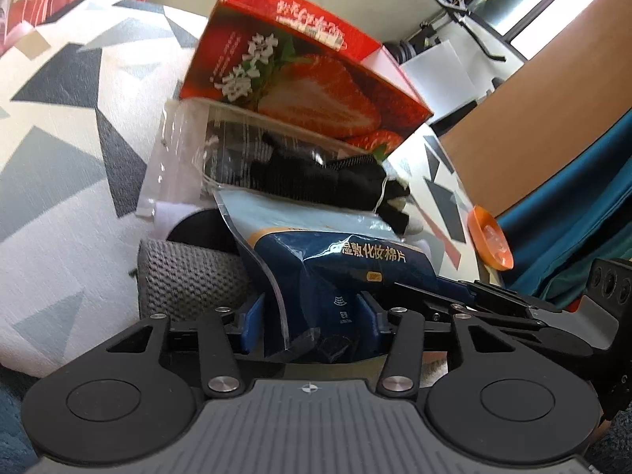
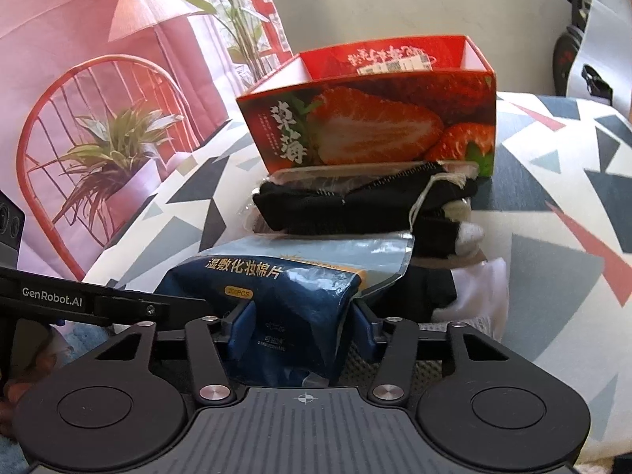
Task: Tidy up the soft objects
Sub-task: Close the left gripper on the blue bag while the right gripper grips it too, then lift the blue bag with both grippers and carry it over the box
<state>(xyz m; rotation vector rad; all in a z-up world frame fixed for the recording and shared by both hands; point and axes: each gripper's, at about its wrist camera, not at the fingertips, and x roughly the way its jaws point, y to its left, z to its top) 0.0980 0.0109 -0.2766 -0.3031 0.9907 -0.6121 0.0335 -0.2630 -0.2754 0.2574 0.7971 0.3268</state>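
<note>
Both tools, L & R, clamp cotton-pad pack.

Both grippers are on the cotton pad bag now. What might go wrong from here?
1. The left gripper and right gripper both clamp the thin cotton pad bag; pulling apart could tear it.
2. The bag touches the black socks, so lifting may drag them.
3. The strawberry box stands just behind and could be knocked.

Both views are taken low and very near, facing the strawberry box; the cotton-pad pack is shared, seen from opposite sides.
</note>
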